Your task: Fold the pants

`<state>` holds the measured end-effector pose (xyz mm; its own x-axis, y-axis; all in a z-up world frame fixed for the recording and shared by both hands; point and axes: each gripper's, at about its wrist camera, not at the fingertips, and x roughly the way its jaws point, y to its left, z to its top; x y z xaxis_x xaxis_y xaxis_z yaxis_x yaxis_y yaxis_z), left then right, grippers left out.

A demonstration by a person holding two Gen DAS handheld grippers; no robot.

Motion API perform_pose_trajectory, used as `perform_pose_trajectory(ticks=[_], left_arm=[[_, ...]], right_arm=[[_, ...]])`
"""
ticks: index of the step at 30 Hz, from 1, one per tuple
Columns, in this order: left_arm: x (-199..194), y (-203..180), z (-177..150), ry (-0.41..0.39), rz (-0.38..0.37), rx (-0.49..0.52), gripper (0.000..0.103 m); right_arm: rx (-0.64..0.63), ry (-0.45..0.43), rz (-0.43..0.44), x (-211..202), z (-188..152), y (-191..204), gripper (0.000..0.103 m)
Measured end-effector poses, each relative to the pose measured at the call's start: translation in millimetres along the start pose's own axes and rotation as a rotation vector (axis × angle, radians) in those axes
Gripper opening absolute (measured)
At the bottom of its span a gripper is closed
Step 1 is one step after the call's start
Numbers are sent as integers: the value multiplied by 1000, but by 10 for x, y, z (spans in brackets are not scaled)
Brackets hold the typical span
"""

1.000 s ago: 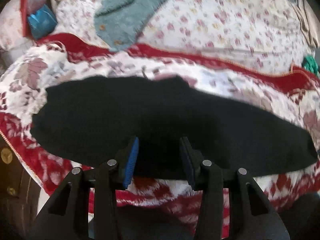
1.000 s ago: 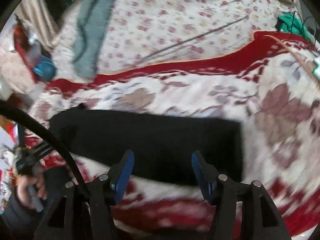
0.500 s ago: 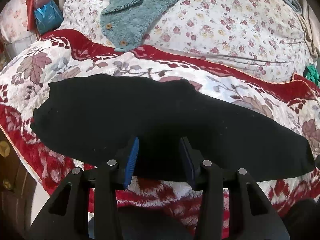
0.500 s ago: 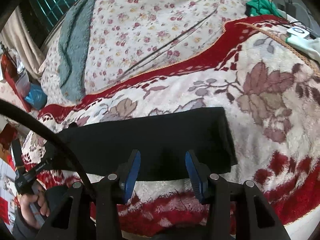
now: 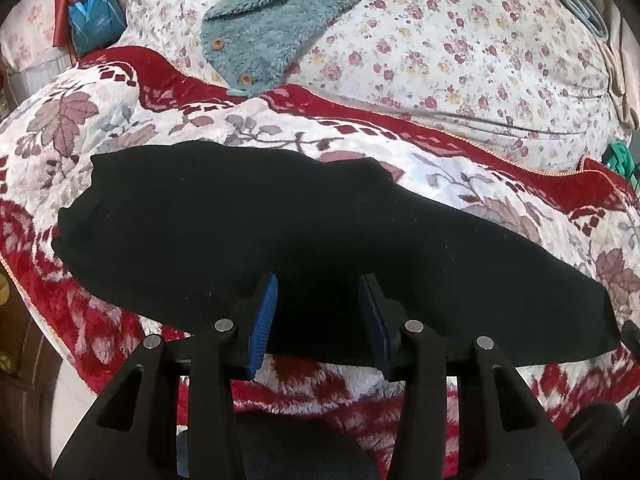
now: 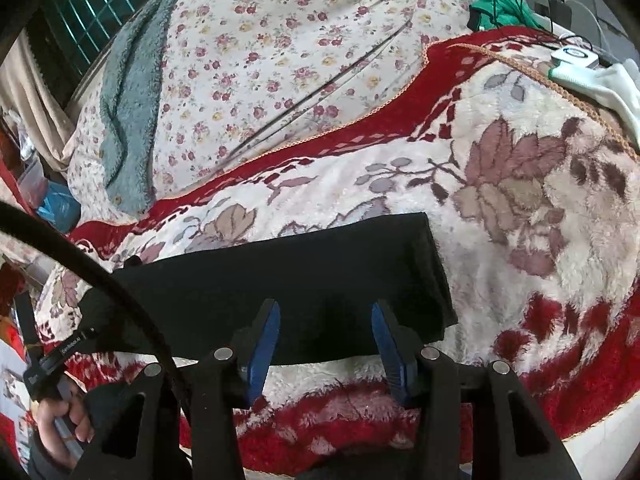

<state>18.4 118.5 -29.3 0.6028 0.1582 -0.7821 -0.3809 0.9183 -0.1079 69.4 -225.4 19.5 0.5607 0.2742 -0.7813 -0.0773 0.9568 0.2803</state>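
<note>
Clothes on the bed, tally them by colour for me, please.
Black: 1, the pants
Teal: 1, the fleece jacket
Green: 1, a bunched garment
White: 1, a cloth at the far right
Total: 4

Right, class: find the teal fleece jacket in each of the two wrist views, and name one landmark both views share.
Left wrist view: teal fleece jacket at top centre, on the flowered quilt.
Right wrist view: teal fleece jacket at upper left, draped down the quilt's edge.
Shared landmark: the black pants on the red blanket.
</note>
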Motion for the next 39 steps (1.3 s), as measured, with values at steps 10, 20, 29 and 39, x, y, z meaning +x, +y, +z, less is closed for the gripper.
perform_pose_trajectory(ticks=[10,20,29,39], left_arm=[[51,3,55,16,16,10,42],[-139,20,103,10,26,-3,42],[-958,-689,174,-191,-153,-7,50],[-345,-1056,197,86,-487,-120,50]], right_arm=[[-7,-28,-40,-199,-2,-183,46],[18,-16,25,-73,-46,-316,47],[-180,28,-25,35,-62,-115,47],[-113,-40,15,-117,-80,-202,47]])
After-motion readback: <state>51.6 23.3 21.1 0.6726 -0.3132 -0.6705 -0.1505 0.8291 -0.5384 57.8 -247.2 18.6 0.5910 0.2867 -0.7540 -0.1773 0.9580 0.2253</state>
